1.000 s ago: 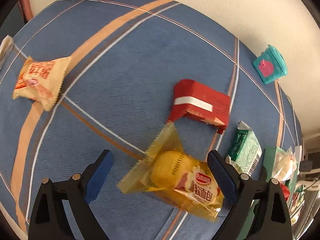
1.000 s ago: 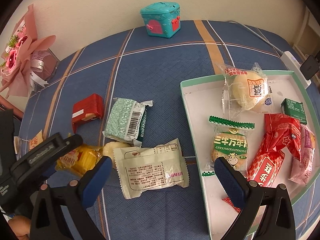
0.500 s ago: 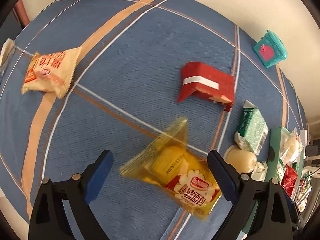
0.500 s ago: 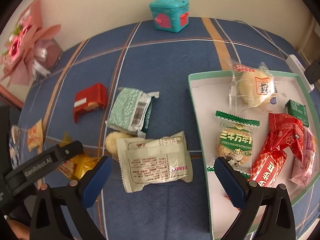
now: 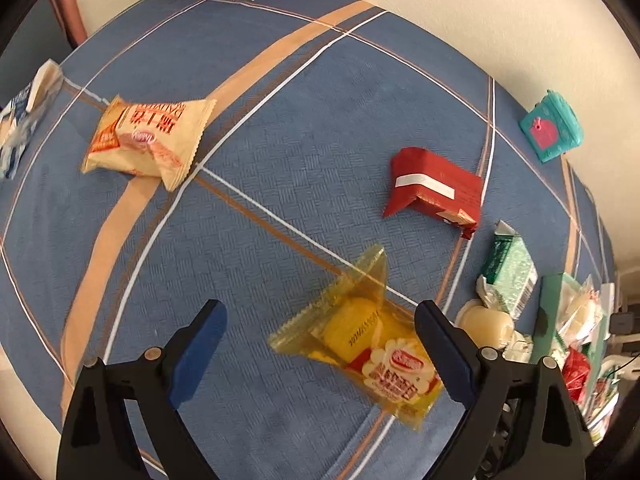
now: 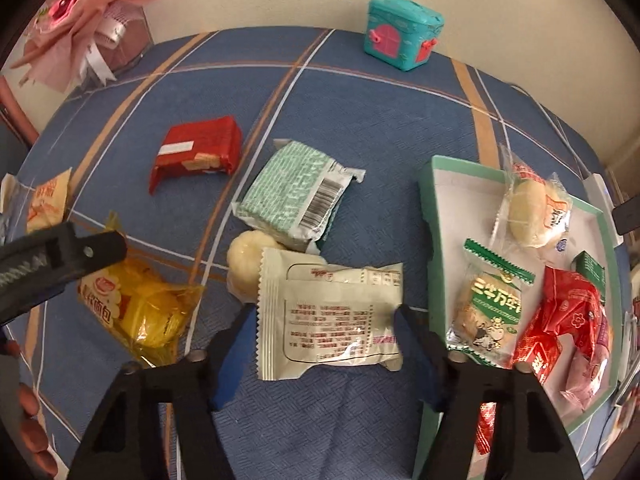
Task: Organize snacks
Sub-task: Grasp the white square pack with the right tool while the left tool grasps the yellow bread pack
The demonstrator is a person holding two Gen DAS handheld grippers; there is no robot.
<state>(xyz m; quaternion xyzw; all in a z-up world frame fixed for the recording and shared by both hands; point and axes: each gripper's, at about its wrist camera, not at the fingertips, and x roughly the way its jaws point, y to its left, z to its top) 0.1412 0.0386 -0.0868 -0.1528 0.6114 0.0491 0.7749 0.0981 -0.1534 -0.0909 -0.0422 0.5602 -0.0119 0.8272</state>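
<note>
My right gripper (image 6: 322, 344) is open, its blue pads on either side of a pale green-white snack packet (image 6: 330, 318) lying on the blue checked tablecloth; I cannot tell if they touch it. A green-rimmed tray (image 6: 430, 200) to the right holds several snacks. My left gripper (image 5: 320, 346) is open above the cloth, with a yellow cake packet (image 5: 364, 338) between its pads, nearer the right one. That packet also shows in the right wrist view (image 6: 140, 304).
A red packet (image 6: 196, 152), a green patterned packet (image 6: 296, 196) and a round white bun (image 6: 248, 258) lie on the cloth. An orange packet (image 5: 148, 138) lies far left. A teal toy box (image 6: 402, 32) and a pink bouquet (image 6: 80, 12) stand at the wall.
My right gripper moved forward and down, so its pads now flank the pale packet. My left gripper drew back and left, and the yellow packet now sits nearer its right pad.
</note>
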